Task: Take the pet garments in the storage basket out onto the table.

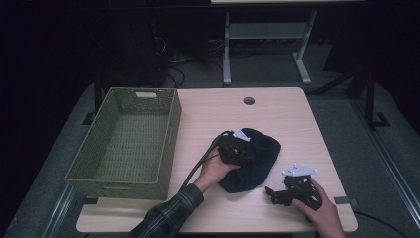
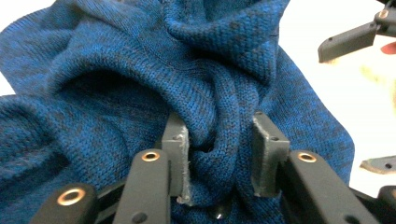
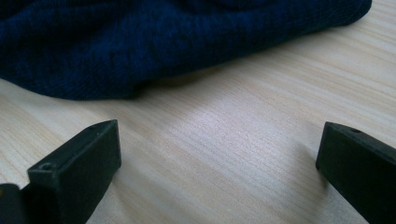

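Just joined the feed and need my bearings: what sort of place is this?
Probably a lab or office workspace set up for recording, not a home. A plain wooden desk with a cable hole stands on grey carpet, another desk's metal legs rise behind it, and cables trail across the dark floor.

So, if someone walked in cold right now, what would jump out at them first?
The blue knit garment bunched mid-table, with the left gripper pinching a fold of it between its pads. Next, the big green woven basket at the table's left. The right gripper rests open on the wood near the front edge.
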Demonstrator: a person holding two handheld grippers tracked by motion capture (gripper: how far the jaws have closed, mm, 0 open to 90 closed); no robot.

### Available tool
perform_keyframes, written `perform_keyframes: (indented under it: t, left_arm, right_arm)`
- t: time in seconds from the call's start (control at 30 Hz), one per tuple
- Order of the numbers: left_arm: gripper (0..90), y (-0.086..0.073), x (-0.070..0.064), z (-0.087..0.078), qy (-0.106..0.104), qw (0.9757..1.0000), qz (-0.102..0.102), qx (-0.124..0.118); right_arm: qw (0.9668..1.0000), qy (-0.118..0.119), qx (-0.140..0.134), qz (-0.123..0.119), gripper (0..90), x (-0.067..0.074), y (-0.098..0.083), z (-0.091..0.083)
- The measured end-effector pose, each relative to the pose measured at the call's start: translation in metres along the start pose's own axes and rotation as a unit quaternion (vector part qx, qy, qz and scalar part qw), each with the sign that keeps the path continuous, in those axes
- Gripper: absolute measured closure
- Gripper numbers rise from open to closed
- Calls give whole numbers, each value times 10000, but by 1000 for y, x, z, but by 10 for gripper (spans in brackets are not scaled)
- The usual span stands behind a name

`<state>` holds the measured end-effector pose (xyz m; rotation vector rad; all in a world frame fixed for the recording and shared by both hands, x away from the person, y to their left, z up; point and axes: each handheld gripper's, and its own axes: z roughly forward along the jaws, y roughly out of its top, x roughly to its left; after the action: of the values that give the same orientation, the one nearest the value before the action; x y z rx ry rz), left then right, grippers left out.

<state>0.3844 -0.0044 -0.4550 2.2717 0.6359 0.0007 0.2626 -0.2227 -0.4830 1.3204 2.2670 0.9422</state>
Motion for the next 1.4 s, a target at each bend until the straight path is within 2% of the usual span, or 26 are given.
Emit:
perform_keyframes:
  t: [0.1,0.27,0.33,0.43,0.6,0.83,0.97,1.07,1.2,1.33,1.4]
  left_arm:
    - [563,1,0,-1,-68,10000,55,23]
    - [424,3,0,-8,-59,9998,173,-19]
    - [377,4,-1,-10,-29,9996,279,25]
    - [301,4,-2,-13,-35,9996,284,14]
    - [198,6,-6,-20,80,9993,357,-48]
    - [180,8,-8,-34,163,9992,315,-159]
    - [180,8,-7,-43,203,9988,408,-150]
    - [180,7,-7,-50,239,9988,355,-235]
    - [180,5,-5,-59,295,9985,386,-269]
    - [180,0,-6,-65,349,9984,296,-333]
    - [180,-2,-6,-68,355,9983,326,-318]
  right_arm:
    - [10000,1,0,1,0,0,0,0]
    - [10000,10,-2,9,0,0,0,0]
    - [10000,10,-2,9,0,0,0,0]
    - [10000,9,-2,9,0,0,0,0]
    - [10000,13,-3,4,0,0,0,0]
    - [10000,12,2,-2,0,0,0,0]
    - [10000,15,-2,2,0,0,0,0]
    - [10000,12,1,-11,0,0,0,0]
    - [10000,15,3,-4,0,0,0,0]
    - [10000,13,2,-8,0,0,0,0]
    - [10000,13,1,-10,0,0,0,0]
